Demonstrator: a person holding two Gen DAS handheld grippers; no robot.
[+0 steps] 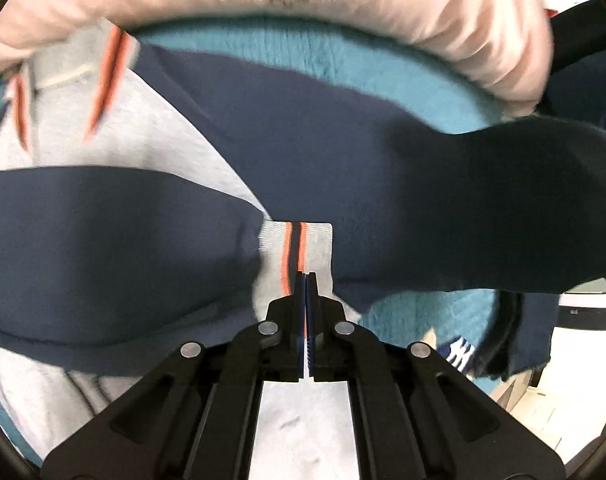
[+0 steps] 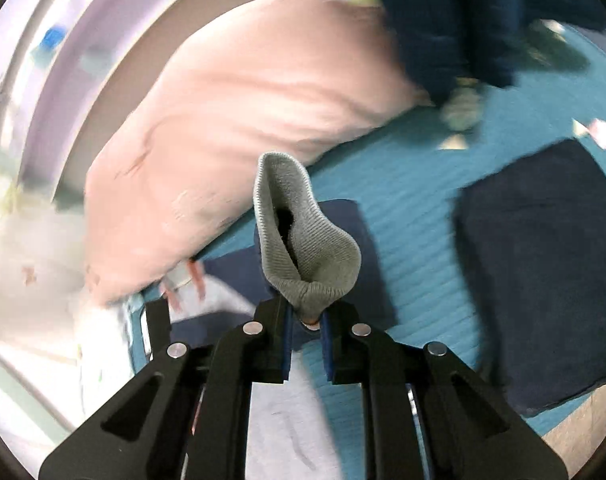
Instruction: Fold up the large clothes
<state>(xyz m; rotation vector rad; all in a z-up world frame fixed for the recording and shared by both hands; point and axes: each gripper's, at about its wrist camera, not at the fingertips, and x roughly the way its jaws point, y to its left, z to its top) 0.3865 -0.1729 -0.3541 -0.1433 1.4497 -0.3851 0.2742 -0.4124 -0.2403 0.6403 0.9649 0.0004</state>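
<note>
Above the teal bed (image 2: 403, 208), beside its pink pillow (image 2: 231, 128), we pinch the sweater (image 1: 343, 168): left gripper (image 1: 306, 280) clamps a striped cuff (image 1: 295, 248), right gripper (image 2: 307, 312) grips a grey cuff (image 2: 303, 240).

Left wrist view: sweatshirt (image 1: 343, 168) spread on a bed (image 1: 303, 52), its sleeve (image 1: 103, 248) crossing from the left, ribbed cuff (image 1: 299, 252) at centre pinched in the left gripper (image 1: 306, 280) jaws. Pillow (image 1: 343, 12) lies behind it, along the far edge. Right wrist view: right gripper (image 2: 306, 320) jaws pinch a second ribbed cuff (image 2: 303, 240) above the bed. Pillow behind & to the left; folded garment (image 2: 543, 280) on the bed at right, well apart.
</note>
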